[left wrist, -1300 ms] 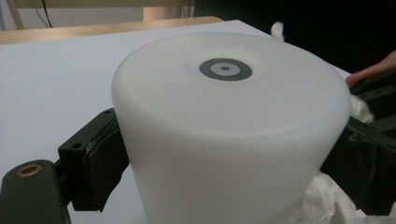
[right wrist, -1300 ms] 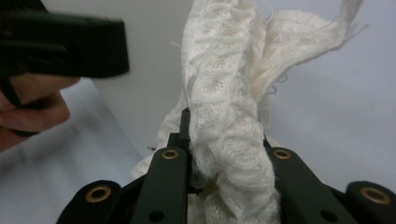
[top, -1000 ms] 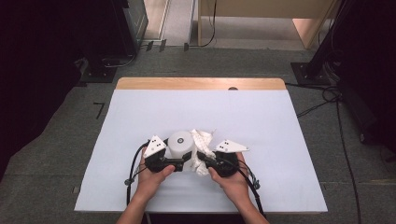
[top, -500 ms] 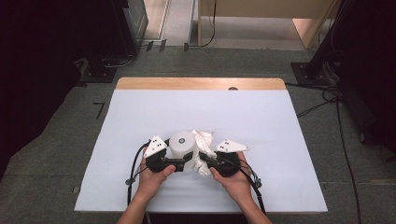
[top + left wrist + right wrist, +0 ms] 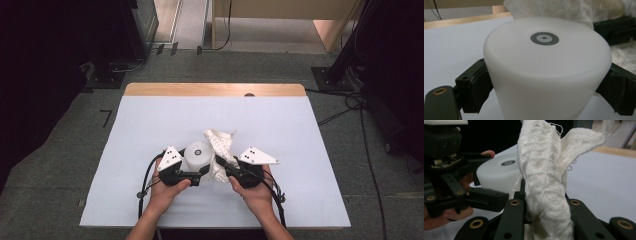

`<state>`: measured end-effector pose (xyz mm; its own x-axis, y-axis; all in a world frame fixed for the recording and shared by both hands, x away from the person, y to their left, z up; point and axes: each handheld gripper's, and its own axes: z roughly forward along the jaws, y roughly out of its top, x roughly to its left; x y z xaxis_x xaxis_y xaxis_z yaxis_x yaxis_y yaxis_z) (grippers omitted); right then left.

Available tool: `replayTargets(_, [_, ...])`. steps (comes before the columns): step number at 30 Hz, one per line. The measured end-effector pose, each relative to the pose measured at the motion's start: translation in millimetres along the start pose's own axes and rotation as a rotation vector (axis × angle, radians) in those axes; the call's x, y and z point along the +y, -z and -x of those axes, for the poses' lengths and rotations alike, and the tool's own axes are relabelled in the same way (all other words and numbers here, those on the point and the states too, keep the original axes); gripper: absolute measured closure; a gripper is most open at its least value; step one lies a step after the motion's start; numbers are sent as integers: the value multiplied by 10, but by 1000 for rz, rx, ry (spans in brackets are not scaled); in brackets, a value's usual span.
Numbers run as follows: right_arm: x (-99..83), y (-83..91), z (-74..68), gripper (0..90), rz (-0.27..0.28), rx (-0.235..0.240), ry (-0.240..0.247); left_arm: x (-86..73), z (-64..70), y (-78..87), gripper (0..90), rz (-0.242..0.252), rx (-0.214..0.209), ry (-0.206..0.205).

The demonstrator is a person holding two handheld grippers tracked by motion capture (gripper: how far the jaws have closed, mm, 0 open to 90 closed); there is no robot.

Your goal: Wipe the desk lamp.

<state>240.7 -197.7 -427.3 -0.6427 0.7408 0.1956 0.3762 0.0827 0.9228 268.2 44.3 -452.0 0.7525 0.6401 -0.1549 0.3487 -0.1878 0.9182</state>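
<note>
The white cup (image 5: 198, 156) stands upside down on the worktop (image 5: 150, 120), near the front edge and a little left of its middle. The left gripper (image 5: 196, 175) clamps it — one jaw pressed to each side of the cup's wall. Just to its right, the right gripper (image 5: 223, 165) is closed on a crumpled white knitted cloth (image 5: 220, 145) — the fabric rises from between the jaws, bunched beside the cup and touching it.
</note>
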Motion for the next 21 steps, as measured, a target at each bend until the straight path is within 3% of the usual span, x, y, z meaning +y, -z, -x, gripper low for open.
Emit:
replayTargets(2, [23,15,4,765,0,-9,17,42,1,-19,87,1,0,-5])
replayTargets(7, [-24,-19,77,766,-37,-11,-20,125,-8,-16,88,17,8,-12])
replayTargets(14, [-148,-138,109,768,-129,0,-41,56,-23,14,87,18,16,-8])
replayTargets(18, [-100,-106,71,769,-97,-9,-32,12,3,7,88,17,18,-7])
replayTargets(21, [-23,-28,56,769,-41,-20,-21,-8,55,-30,88,-1,19,-33])
